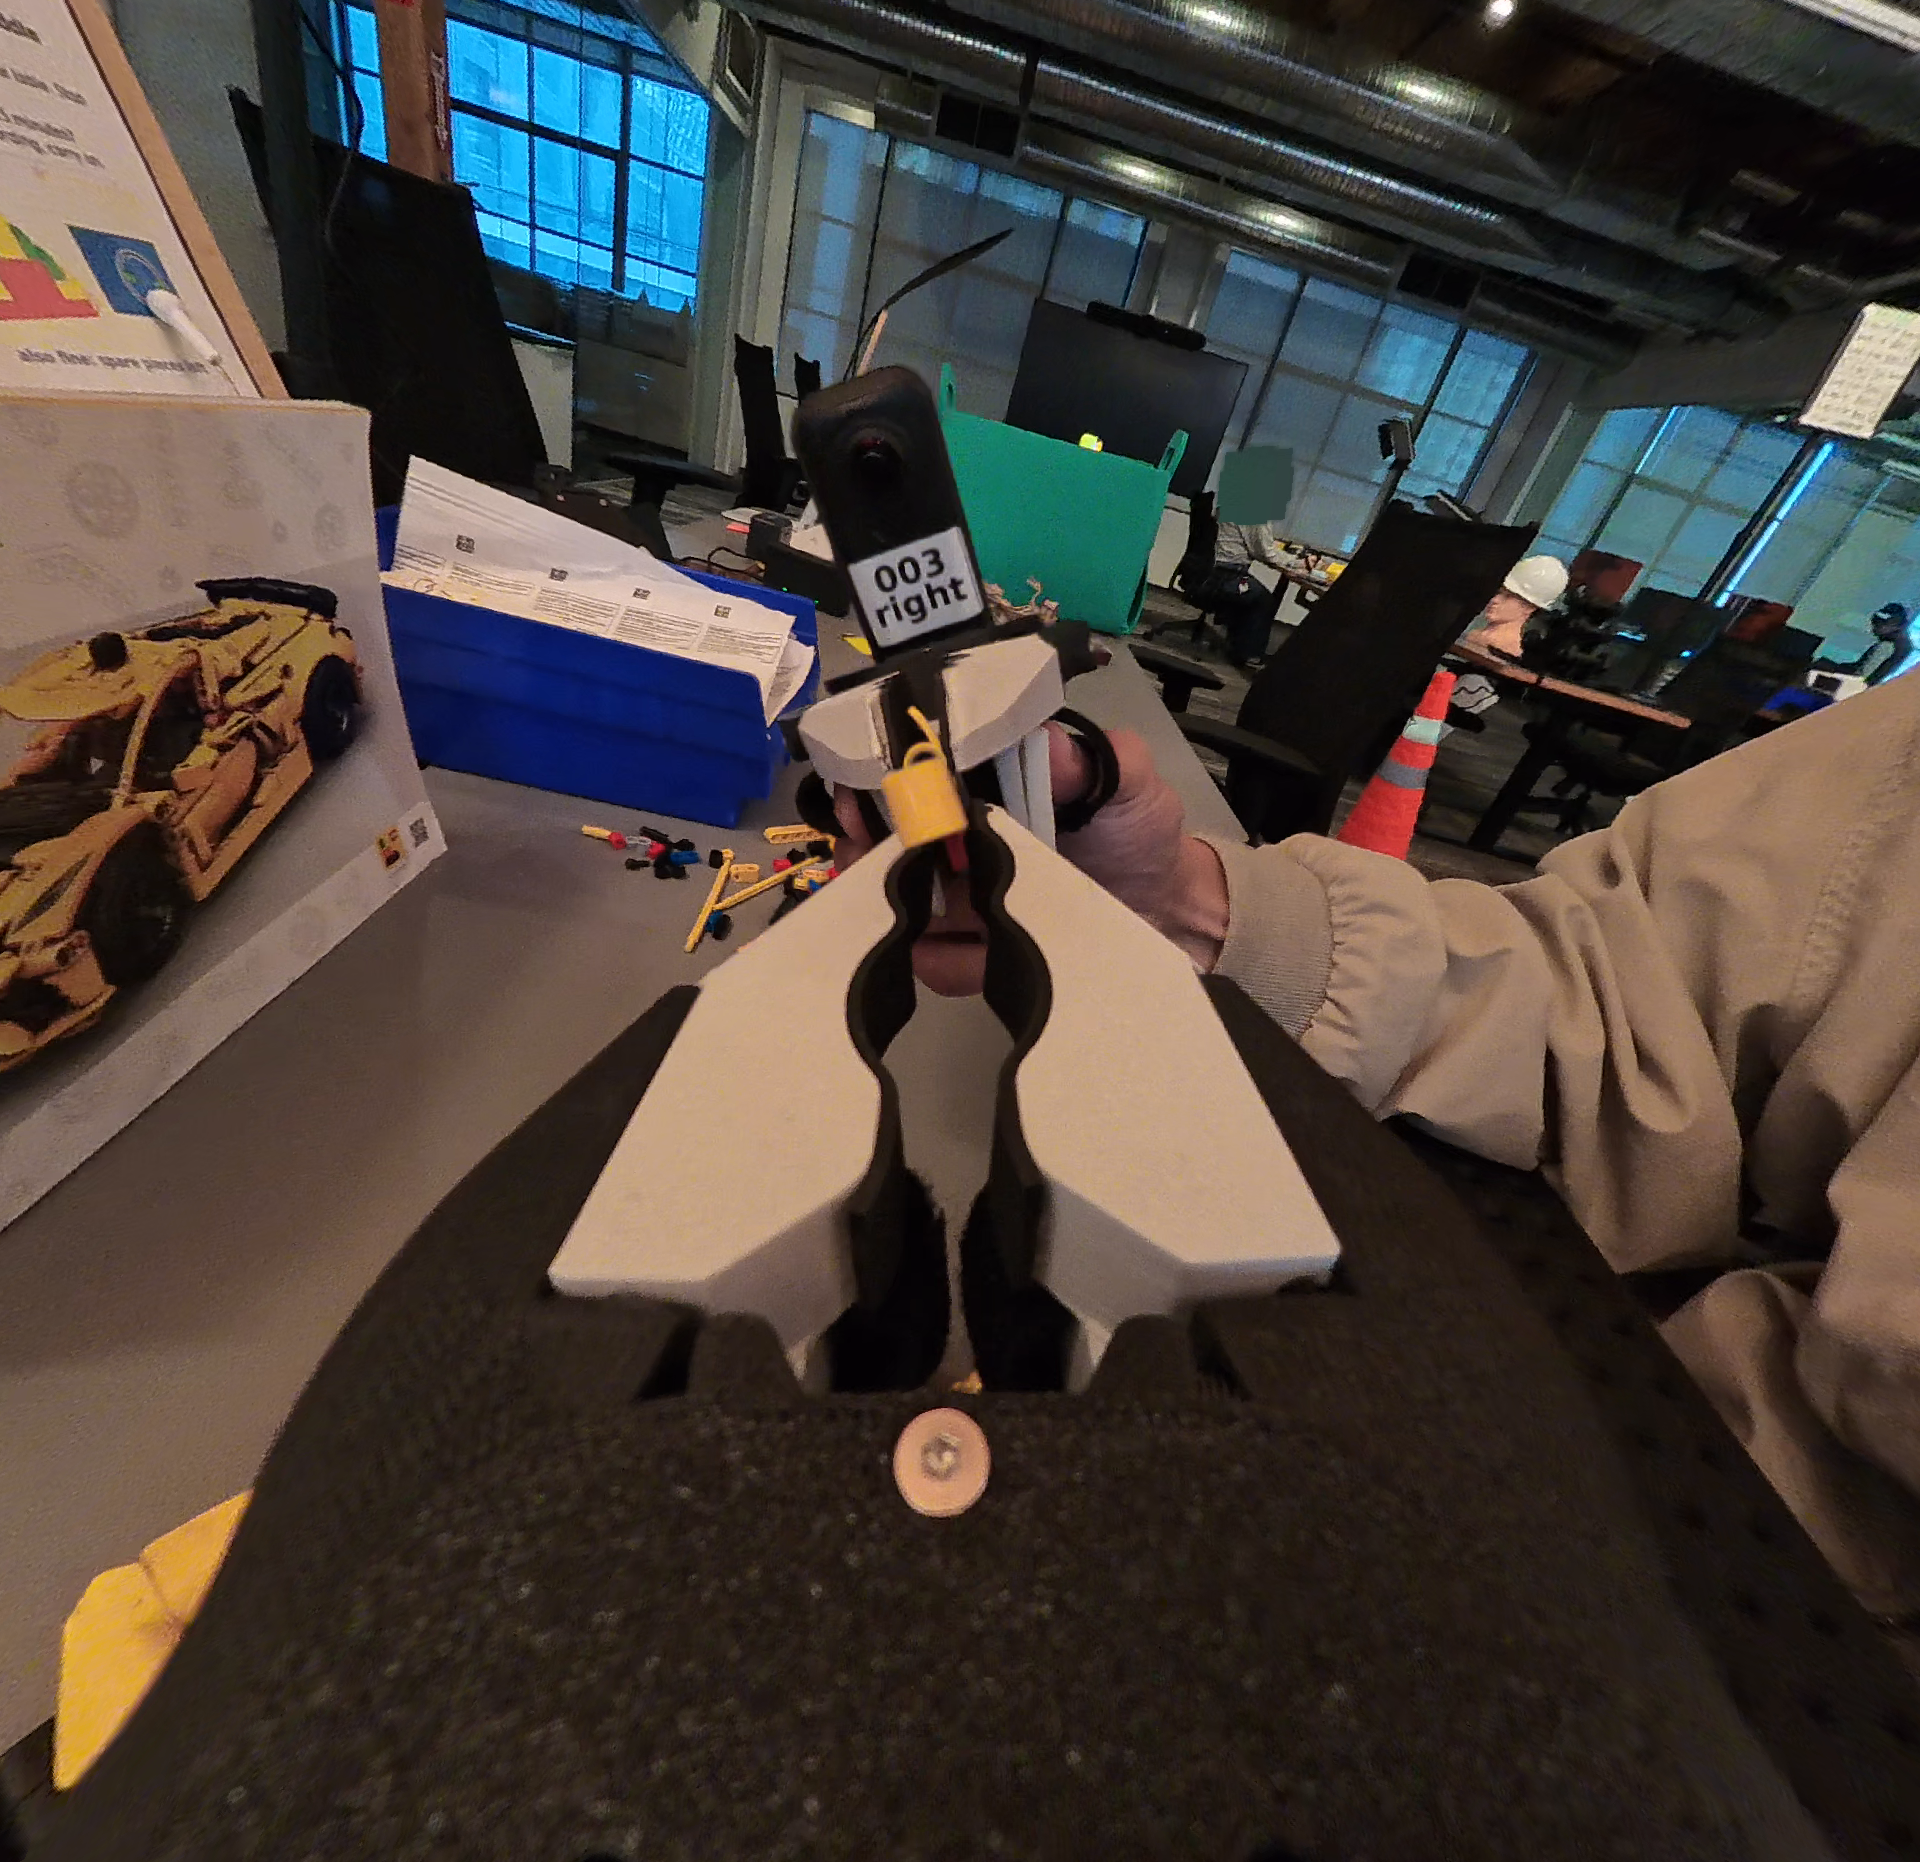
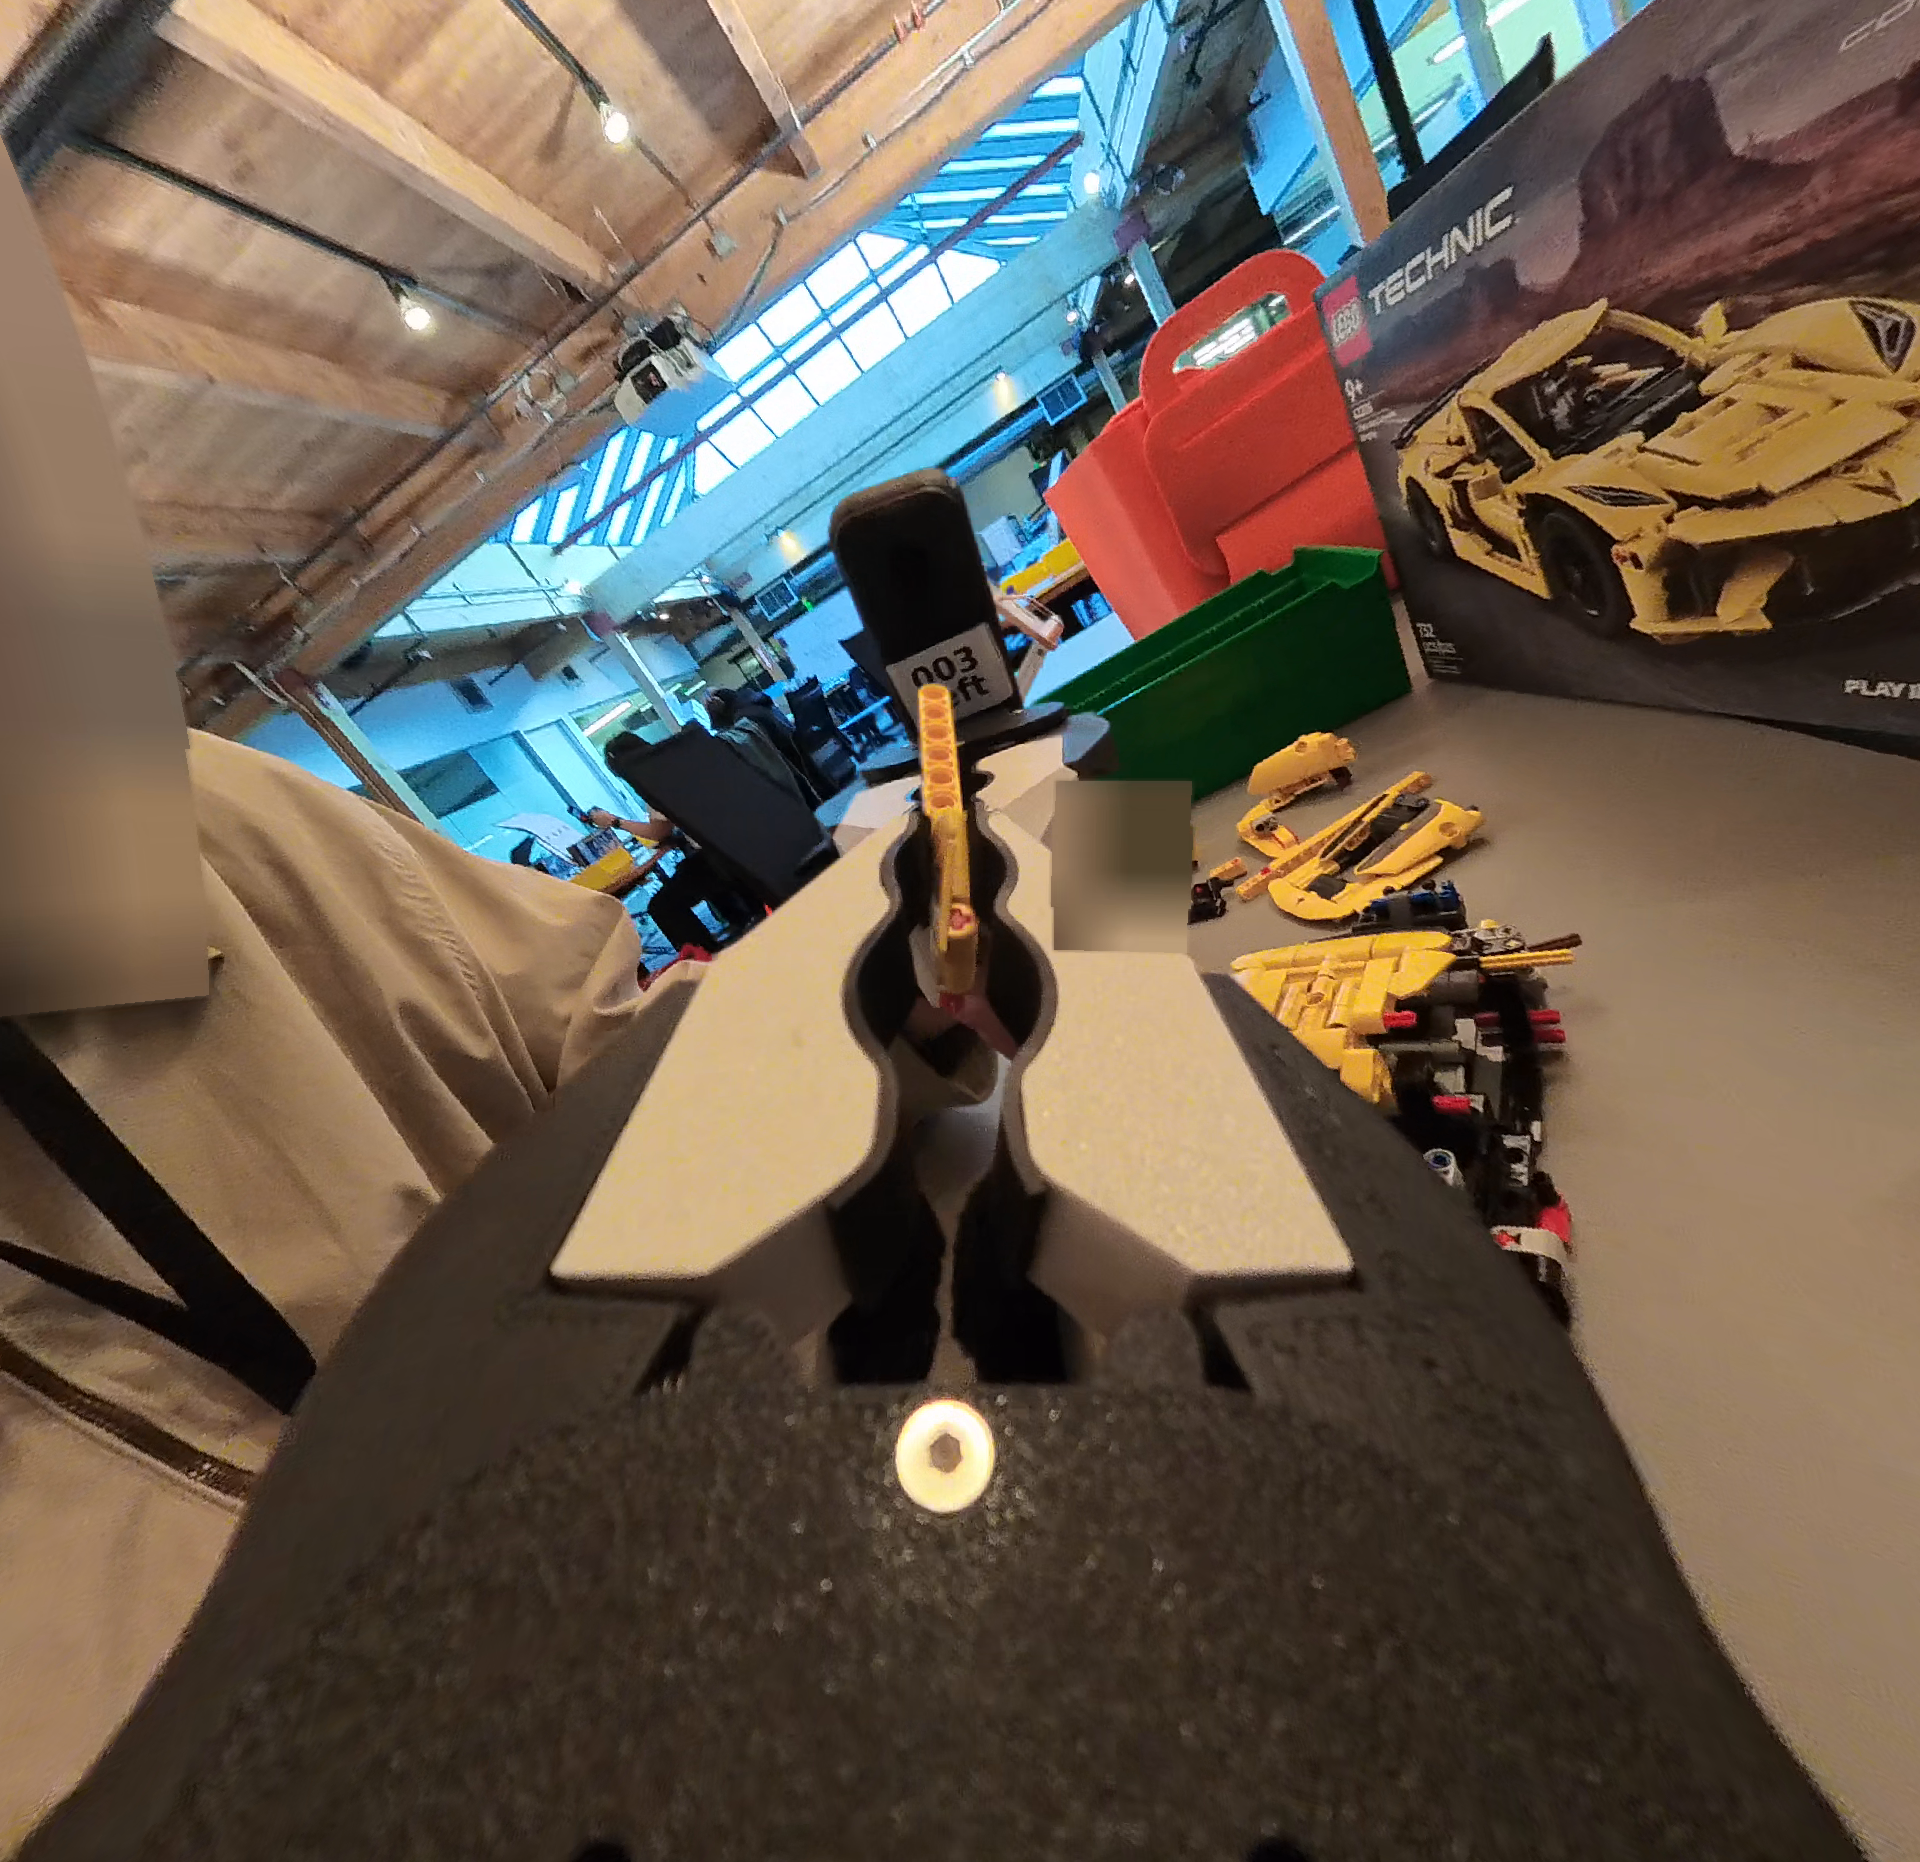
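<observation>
Currently my left gripper (image 1: 951, 846) and right gripper (image 2: 951, 836) both pinch narrow on one yellow beam (image 2: 943, 773) at twelve o'clock, while the half-built car (image 2: 1382, 991) lies at three o'clock on the table (image 2: 1714, 981), with loose pieces (image 2: 1351, 836) beyond.

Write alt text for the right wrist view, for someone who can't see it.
The right claw pinches a yellow holed toy beam upright, with the left claw facing it just behind. To the right on the grey table lie a half-built yellow toy car, loose yellow body panels, a green bin and the car's box.
</observation>
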